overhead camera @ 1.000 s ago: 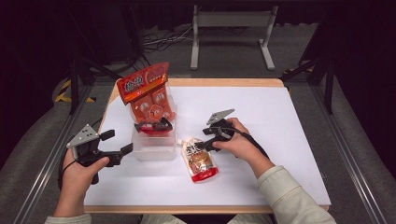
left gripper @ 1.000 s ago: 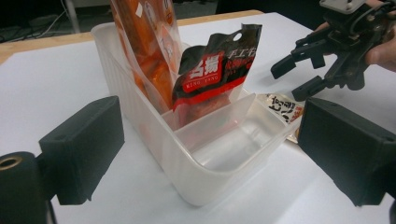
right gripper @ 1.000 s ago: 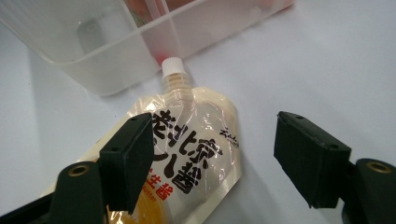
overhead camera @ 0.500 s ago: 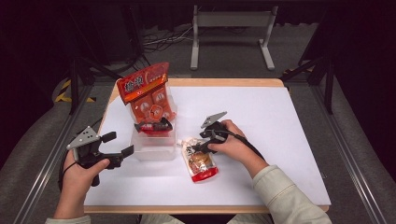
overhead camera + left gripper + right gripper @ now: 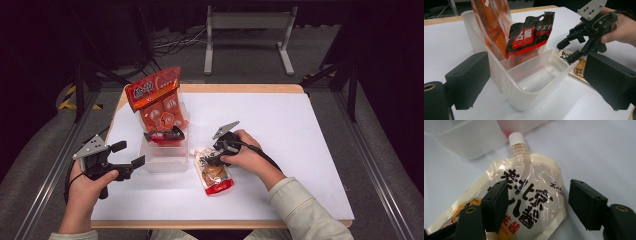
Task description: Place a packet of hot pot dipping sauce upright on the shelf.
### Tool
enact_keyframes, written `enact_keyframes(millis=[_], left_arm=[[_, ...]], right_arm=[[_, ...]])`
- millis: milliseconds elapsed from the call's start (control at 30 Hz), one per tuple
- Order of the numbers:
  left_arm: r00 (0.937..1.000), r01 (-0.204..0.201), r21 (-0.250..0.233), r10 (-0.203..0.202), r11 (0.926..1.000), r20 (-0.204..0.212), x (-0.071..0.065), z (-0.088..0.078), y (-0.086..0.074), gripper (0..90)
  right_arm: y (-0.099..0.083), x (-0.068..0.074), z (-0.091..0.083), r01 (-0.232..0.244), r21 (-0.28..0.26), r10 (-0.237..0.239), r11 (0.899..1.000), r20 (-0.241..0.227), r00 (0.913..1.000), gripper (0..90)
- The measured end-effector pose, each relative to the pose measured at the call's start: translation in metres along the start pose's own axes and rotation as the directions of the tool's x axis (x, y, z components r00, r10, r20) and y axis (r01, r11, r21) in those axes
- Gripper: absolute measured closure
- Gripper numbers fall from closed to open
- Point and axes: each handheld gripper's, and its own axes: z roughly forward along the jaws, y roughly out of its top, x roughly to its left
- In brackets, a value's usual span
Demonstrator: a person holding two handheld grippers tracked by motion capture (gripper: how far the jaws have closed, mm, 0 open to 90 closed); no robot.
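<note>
Slippery pouch (image 5: 524, 195) lies flat on the table (image 5: 300, 130). Right tool (image 5: 537, 202) is spread over it and may just push it. Left tool (image 5: 536, 82) waits, spread too.

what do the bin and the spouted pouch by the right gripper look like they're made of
Bin: apparently translucent, frosted plastic with rigid walls; the packets inside show through it.
Spouted pouch: likely flexible glossy plastic film, judging by its wrinkles and glare, clear near the top. Its ribbed white screw cap looks like hard plastic.
</note>
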Motion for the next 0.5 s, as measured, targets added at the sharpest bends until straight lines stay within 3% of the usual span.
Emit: enact_keyframes(millis=[167,367,500], left_arm=[[1.0000,-0.004,0.002,0.004,1.0000,0.001,-0.0006,0.0000,0.0005,8.2],[1.0000,-0.004,0.009,0.004,1.0000,0.006,-0.0026,0.0031,0.0004,8.2],[0.9999,-0.011,0.008,0.011,0.9999,0.010,-0.0032,0.0047,0.0012,8.2]], right_arm=[[-0.0007,0.0005,-0.0011,-0.005,-0.005,0.005,1.000,0.003,1.0000,46.1],[-0.0025,0.0075,-0.0002,-0.017,-0.021,0.018,1.000,0.068,0.9975,55.5],[-0.0050,0.0084,-0.0008,-0.021,-0.036,0.025,0.999,0.094,0.9952,68.8]])
